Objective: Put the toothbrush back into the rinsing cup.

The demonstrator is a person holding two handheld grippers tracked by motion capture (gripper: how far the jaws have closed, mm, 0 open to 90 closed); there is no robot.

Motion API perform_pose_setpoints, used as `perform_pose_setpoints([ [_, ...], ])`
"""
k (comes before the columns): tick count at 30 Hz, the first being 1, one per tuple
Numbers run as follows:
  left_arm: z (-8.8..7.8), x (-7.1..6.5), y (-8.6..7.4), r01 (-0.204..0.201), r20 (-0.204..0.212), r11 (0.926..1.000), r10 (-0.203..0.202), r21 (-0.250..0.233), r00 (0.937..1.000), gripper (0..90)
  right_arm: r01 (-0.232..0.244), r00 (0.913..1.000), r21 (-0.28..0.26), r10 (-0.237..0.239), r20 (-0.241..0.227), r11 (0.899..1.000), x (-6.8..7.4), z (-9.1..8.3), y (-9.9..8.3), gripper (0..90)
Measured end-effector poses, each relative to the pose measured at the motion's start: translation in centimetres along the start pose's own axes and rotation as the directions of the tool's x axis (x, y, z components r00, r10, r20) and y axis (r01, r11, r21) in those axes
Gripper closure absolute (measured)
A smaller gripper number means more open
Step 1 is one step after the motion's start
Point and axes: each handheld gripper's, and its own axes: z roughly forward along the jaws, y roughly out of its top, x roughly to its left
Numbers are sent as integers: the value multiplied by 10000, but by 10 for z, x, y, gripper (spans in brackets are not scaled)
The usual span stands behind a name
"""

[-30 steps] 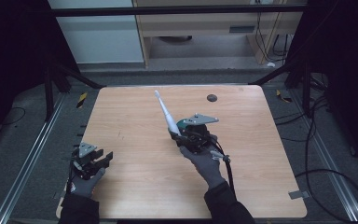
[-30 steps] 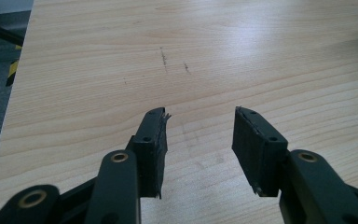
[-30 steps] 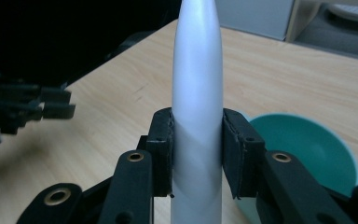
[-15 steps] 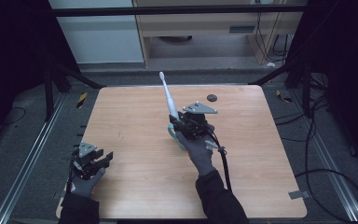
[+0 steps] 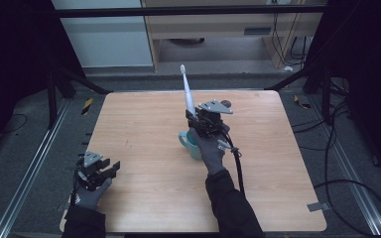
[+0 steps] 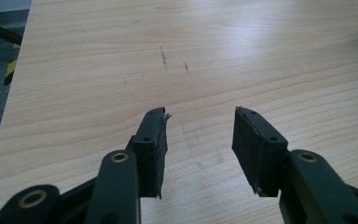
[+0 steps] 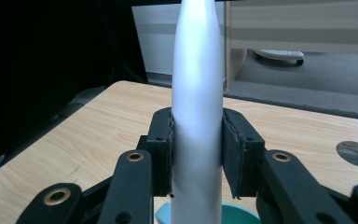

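Left claw (image 5: 104,171) rests spread, empty, at counter (image 5: 144,129) near-left edge; no risk there. Right claw (image 5: 202,121) pinches electric toothbrush (image 5: 187,91) low on handle, brush end up, base just over teal cup (image 5: 191,145) mid-counter. Risks: smooth tapered handle slips through pads (image 7: 162,149); tilted base catches rim, tips cup; tall, top-heavy brush topples cup once released.

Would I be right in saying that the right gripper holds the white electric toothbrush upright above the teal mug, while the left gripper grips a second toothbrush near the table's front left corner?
Not quite: the left gripper grips nothing; the left gripper view shows its jaws apart over bare table. The rest holds: the right gripper clamps the white electric toothbrush upright above the teal mug.
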Motion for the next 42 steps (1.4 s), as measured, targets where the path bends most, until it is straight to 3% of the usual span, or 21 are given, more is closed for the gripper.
perform_pose_setpoints([
  [19, 0, 0, 0, -11, 4, 10000, 11, -32, 10000, 541, -244, 9982, 254, 230, 552, 9994, -15, 20, -24, 664],
  [31, 0, 0, 0, -52, -7, 10000, 52, -15, 10000, 541, -238, 9959, 796, 167, 891, 9965, -17, 28, -47, 663],
  [42, 1, -1, 0, -72, 7, 10000, 71, 26, 10000, 541, -265, 9963, 1485, 141, 846, 9886, -21, 29, -59, 659],
])
